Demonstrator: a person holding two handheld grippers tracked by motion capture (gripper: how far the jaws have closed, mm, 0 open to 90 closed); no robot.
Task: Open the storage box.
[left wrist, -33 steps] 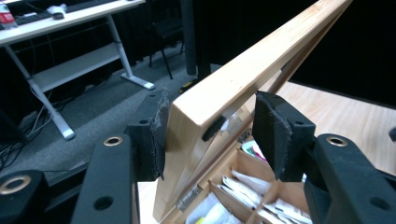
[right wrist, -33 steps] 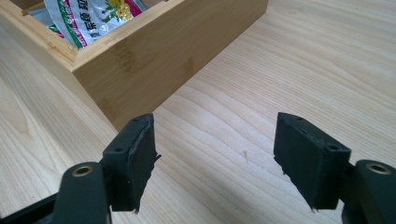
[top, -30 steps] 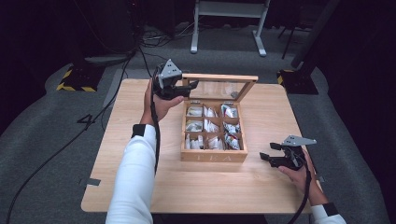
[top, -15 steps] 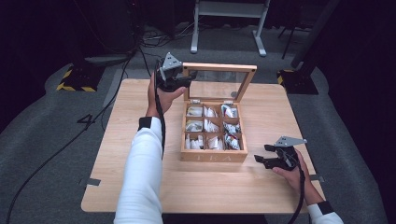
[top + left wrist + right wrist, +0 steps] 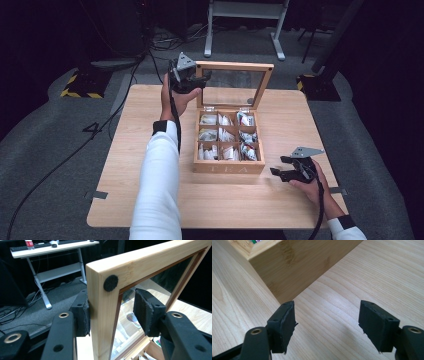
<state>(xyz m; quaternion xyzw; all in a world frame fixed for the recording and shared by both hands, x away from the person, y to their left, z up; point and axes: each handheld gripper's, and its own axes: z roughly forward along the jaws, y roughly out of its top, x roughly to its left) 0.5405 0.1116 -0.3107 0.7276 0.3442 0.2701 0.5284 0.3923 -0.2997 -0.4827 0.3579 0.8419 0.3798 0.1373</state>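
The light wooden rectangular counter (image 5: 150, 150) is carrying a pale bamboo tea box with nine square compartments (image 5: 229, 167) near its middle, with bare wood lying wide open on every side of it, most of all toward the person's left and along the near edge. The compartments are sitting in three rows of three, each holding small paper tea sachets (image 5: 223, 135) in white and grey wrappers, some standing on edge, some leaning; their print is too small to read. The box front is showing faint engraved letters.

The glass-paned wooden lid (image 5: 235, 86) is standing nearly upright on hinges at the far rim of the box, its frame rising above the back row. A round black felt pad (image 5: 111, 283) is sitting on the lid frame's corner in the left gripper view.

The left tongs (image 5: 197, 80) are clamping the lid's left frame post near its top corner, one pad pressing the outer face and the other lying against the glass side.

The right tongs (image 5: 278, 166) are resting on the counter just beside the box's near right corner, apart from it, their pads standing wide with only bare wood between them; the right gripper view is showing that box corner (image 5: 287, 272) just ahead
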